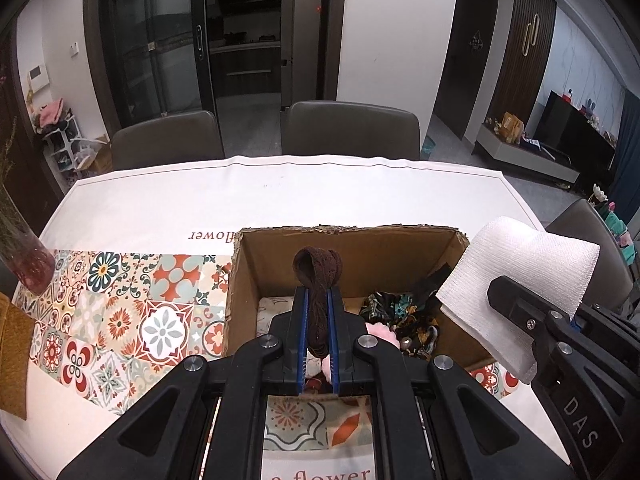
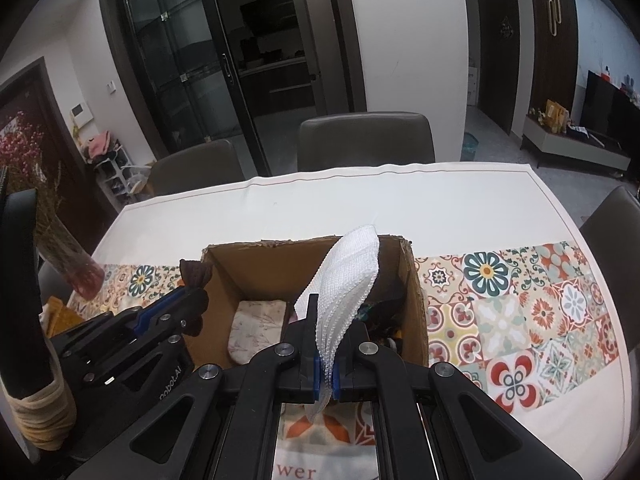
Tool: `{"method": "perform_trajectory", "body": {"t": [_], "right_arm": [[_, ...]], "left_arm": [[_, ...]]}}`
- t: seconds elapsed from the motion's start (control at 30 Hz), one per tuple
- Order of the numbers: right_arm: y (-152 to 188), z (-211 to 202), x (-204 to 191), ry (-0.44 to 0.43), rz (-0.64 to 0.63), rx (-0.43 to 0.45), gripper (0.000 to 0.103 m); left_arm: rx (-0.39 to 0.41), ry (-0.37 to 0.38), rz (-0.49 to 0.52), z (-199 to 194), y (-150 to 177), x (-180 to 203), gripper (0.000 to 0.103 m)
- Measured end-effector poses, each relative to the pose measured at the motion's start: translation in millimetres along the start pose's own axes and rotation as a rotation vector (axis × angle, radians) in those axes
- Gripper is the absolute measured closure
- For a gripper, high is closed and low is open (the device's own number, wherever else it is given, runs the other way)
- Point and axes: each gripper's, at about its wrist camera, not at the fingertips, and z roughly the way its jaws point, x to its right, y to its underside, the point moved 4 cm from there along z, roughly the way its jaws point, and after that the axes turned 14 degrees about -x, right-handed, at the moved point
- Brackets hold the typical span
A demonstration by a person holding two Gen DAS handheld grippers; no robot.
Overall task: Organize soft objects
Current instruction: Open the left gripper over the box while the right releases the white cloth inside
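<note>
An open cardboard box [image 1: 240, 272] stands on the table; it also shows in the right wrist view [image 2: 412, 280]. My left gripper [image 1: 318, 300] is shut on a dark brown knitted band [image 1: 318, 268] and holds it above the box; the left gripper also shows in the right wrist view [image 2: 188, 300]. My right gripper [image 2: 326, 320] is shut on a folded white cloth [image 2: 352, 276] above the box's right half; the cloth shows in the left wrist view [image 1: 520, 264]. Inside the box lie a floral pouch [image 2: 258, 324], a pink fluffy item [image 1: 380, 330] and dark patterned fabric [image 1: 400, 312].
The table wears a white cloth with a patterned tile runner [image 1: 120, 308]. A vase with dried flowers [image 1: 28, 260] stands at the left. A mustard cloth [image 1: 14, 344] lies at the left edge. Grey chairs [image 1: 352, 128] stand behind the table and one [image 2: 616, 216] at the right.
</note>
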Motion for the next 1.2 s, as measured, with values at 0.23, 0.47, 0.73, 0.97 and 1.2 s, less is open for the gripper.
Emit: {"method": "perform_trajectory", "body": {"t": [0.23, 0.47, 0.73, 0.97, 1.2], "right_arm": [[-7.5, 16.0, 2.7, -0.006, 0.005, -0.029, 0.098], [-8.4, 31.2, 4.4, -0.011, -0.002, -0.055, 0.098], [-12.7, 39.5, 5.4, -0.011, -0.002, -0.063, 0.098], [-14.2, 43.9, 3.6, 0.012, -0.009, -0.065, 0.094], [-14.1, 34.9, 11.1, 0.075, 0.014, -0.025, 0.046]], "left_arm": [[-0.025, 0.007, 0.005, 19.5, -6.0, 2.1, 0.093], [-0.056, 0.006, 0.011, 37.0, -8.6, 5.4, 0.092], [-0.069, -0.01, 0.009, 44.4, -11.5, 4.2, 0.09], [-0.077, -0.029, -0.014, 45.6, -10.9, -1.4, 0.067], [-0.061, -0.061, -0.029, 40.6, -9.7, -7.1, 0.059]]}}
